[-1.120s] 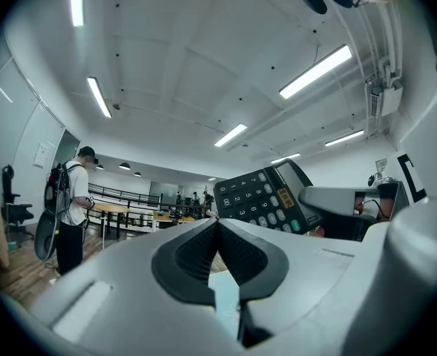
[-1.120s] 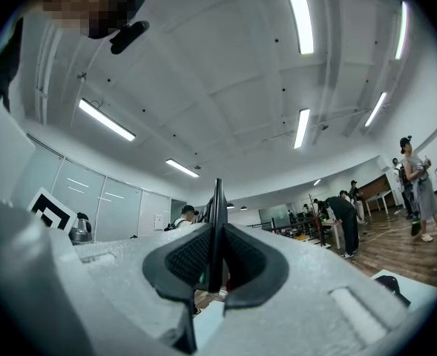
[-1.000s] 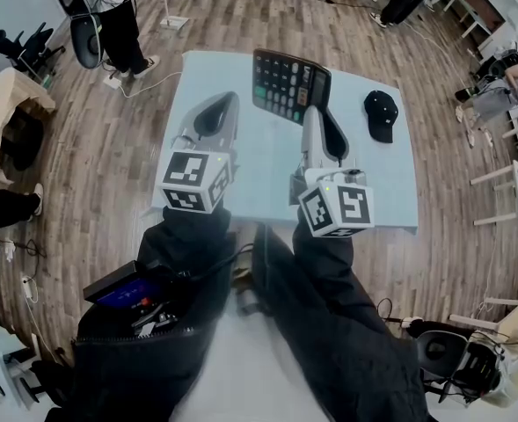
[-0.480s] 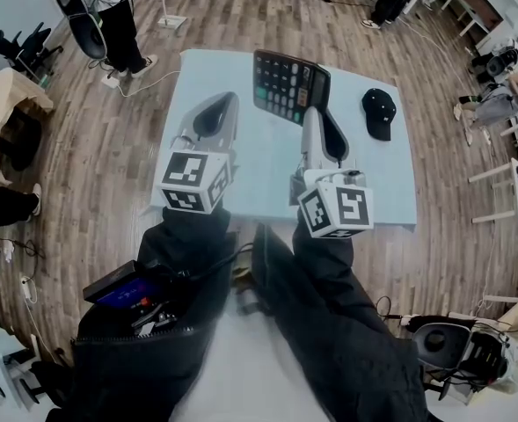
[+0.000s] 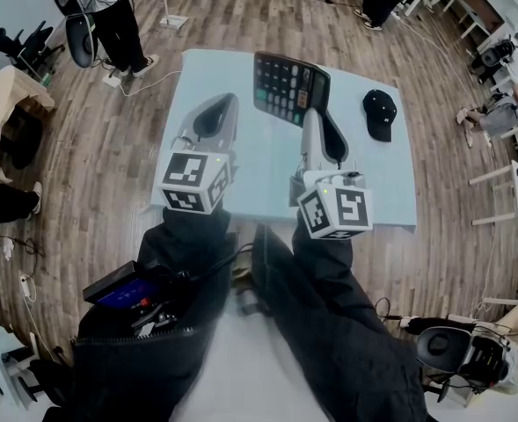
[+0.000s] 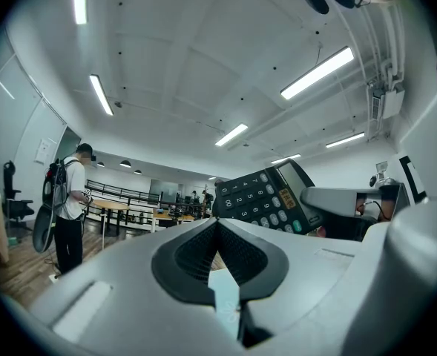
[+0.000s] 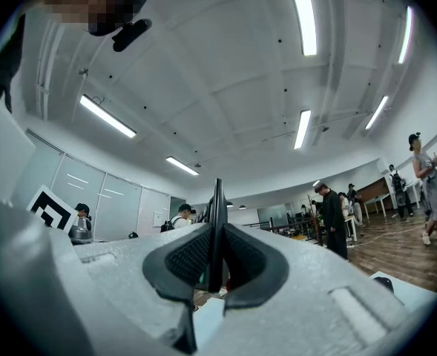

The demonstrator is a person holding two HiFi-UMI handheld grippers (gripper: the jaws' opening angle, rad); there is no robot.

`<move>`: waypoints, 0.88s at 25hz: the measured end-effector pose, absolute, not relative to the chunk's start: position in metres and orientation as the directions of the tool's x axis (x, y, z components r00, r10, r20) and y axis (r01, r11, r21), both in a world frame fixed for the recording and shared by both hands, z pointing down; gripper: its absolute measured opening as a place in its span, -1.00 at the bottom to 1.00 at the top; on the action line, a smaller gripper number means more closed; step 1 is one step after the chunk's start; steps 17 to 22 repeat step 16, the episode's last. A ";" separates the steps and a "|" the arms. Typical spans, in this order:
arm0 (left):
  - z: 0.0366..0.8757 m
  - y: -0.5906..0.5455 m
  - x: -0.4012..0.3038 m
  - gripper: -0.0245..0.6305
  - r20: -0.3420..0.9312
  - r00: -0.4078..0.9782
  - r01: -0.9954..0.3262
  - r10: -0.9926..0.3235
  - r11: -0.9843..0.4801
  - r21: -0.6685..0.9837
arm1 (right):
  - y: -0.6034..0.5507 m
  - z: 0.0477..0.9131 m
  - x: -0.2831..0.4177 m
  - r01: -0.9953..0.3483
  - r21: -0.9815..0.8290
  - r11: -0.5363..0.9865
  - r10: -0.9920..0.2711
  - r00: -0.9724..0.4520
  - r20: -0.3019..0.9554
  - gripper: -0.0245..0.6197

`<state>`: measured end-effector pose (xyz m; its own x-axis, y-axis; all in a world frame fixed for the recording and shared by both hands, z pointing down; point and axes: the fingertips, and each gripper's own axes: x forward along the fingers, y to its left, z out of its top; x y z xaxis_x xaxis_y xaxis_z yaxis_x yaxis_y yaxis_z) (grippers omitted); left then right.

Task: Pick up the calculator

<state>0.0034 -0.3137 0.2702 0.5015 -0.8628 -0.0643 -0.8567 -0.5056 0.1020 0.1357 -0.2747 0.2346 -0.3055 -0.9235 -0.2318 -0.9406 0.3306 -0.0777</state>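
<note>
Step in hand: the pick-up looks done, and the lift is being held.

- Right tongs: closed on the calculator. In the right gripper view the pads clamp a thin dark slab seen edge-on, which stands upright between them and pokes out above the tips of the right tongs. The grip is narrow, at the near right corner of the body.
- Calculator: in the head view it hangs over the far part of the light blue tabletop, keys and display facing up and toward the person. From the left gripper view it shows tilted against the ceiling and far room, so it appears clear of the surface. Contact with the tabletop cannot be ruled out entirely from above.
- Left tongs: pads drawn together to a point with nothing between them. They are held over the near left of the tabletop, well apart from the calculator.
- Black cap: lies on the tabletop to the right, not involved.

Judgement on the next move: keep the clamp firm. The hold is at one corner of a wide flat body, so its weight could lever it round in the pads. A steady wrist and slow carriage are called for. The left tongs could support the free edge if it sags.
</note>
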 end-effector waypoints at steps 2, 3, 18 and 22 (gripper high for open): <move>0.271 -0.314 0.003 -0.93 -0.064 0.500 -0.857 -0.864 -0.504 0.103 | -0.275 0.236 0.135 -0.940 -0.079 0.333 -0.923 -0.307 -0.232 -0.79; 0.272 -0.314 0.002 -0.93 -0.064 0.500 -0.858 -0.864 -0.504 0.104 | -0.275 0.236 0.135 -0.939 -0.080 0.334 -0.923 -0.308 -0.232 -0.79; 0.283 -0.314 -0.002 -0.93 -0.047 0.496 -0.858 -0.867 -0.498 0.126 | -0.274 0.246 0.132 -0.939 -0.088 0.332 -0.927 -0.308 -0.213 -0.79; 0.283 -0.314 -0.002 -0.93 -0.047 0.496 -0.858 -0.867 -0.498 0.126 | -0.274 0.246 0.132 -0.939 -0.088 0.332 -0.927 -0.308 -0.213 -0.79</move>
